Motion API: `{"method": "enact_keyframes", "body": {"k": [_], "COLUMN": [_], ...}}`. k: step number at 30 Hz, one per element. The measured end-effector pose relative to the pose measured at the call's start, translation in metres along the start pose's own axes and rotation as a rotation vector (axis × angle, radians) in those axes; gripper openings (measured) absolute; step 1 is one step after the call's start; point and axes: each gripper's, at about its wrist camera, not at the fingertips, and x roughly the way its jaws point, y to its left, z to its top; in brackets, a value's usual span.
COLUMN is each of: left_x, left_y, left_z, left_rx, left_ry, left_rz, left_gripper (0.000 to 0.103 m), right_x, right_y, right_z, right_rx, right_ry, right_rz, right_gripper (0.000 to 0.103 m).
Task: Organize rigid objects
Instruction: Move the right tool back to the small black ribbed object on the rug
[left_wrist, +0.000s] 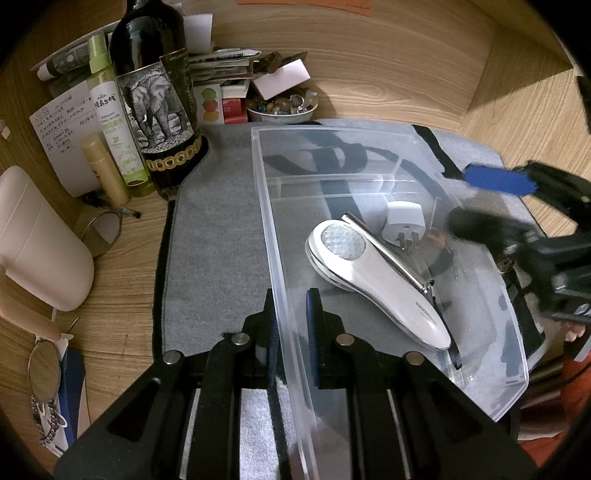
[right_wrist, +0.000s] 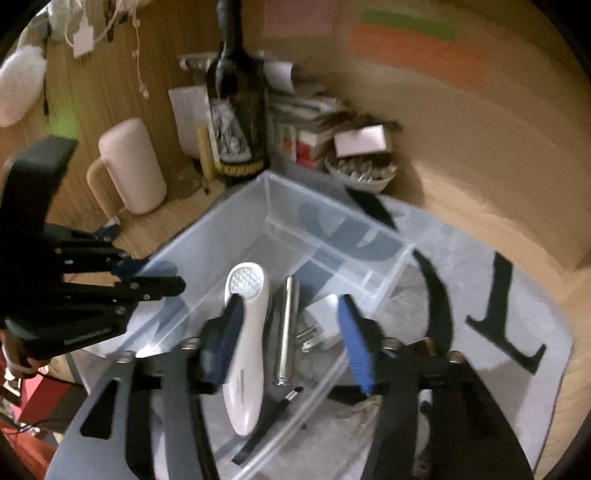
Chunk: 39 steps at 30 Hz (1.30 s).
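A clear plastic organizer box (left_wrist: 266, 206) (right_wrist: 207, 236) sits on a grey mat. Inside lie a white handheld device (left_wrist: 373, 280) (right_wrist: 245, 332), a metal tube (left_wrist: 391, 251) (right_wrist: 286, 325) and a white plug adapter (left_wrist: 402, 221) (right_wrist: 325, 317). A thin black brush (right_wrist: 269, 424) lies at the box's near end. My left gripper (left_wrist: 290, 325) is shut on the box's left wall, one finger on each side. My right gripper (right_wrist: 291, 339) is open above the box contents, blurred; it shows in the left wrist view (left_wrist: 480, 199) at the right.
A dark elephant-label bottle (left_wrist: 155, 96) (right_wrist: 236, 110), a green spray bottle (left_wrist: 114, 118), a cream tube (left_wrist: 105, 170), papers and a bowl of stones (left_wrist: 282, 105) (right_wrist: 364, 171) crowd the back. A pale pink container (left_wrist: 40, 240) and round mirrors (left_wrist: 101, 232) lie left.
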Motion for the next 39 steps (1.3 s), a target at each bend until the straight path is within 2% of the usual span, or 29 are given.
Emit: {"method": "enact_keyframes", "body": {"k": [5, 15, 22, 29, 33, 36, 38, 39], "left_x": [0.0, 0.0, 0.0, 0.0, -0.001, -0.001, -0.001, -0.001], "left_y": [0.0, 0.001, 0.001, 0.001, 0.001, 0.001, 0.001, 0.001], "left_z": [0.0, 0.0, 0.0, 0.0, 0.0, 0.0, 0.0, 0.0], "left_rx": [0.002, 0.001, 0.004, 0.003, 0.003, 0.004, 0.004, 0.003], "left_ry": [-0.001, -0.001, 0.0, -0.001, -0.002, -0.002, -0.002, -0.002], "left_rz": [0.001, 0.001, 0.0, 0.0, -0.001, 0.0, 0.0, 0.0], "left_gripper": [0.012, 0.012, 0.012, 0.012, 0.012, 0.012, 0.012, 0.012], "right_x": [-0.028, -0.057, -0.048, -0.026, -0.019, -0.016, -0.014, -0.012], "right_y": [-0.012, -0.048, -0.081, -0.108, -0.112, -0.111, -0.109, -0.109], "right_z": [-0.002, -0.022, -0.055, -0.098, -0.116, -0.125, -0.128, -0.129], "right_rx": [0.022, 0.107, 0.184, 0.291, 0.324, 0.332, 0.33, 0.332], "right_ry": [-0.071, -0.113, -0.025, 0.09, 0.124, 0.137, 0.147, 0.153], "right_rz": [-0.055, -0.149, -0.229, -0.238, -0.242, -0.242, -0.235, -0.222], "right_gripper": [0.072, 0.077, 0.077, 0.077, 0.076, 0.071, 0.049, 0.046]}}
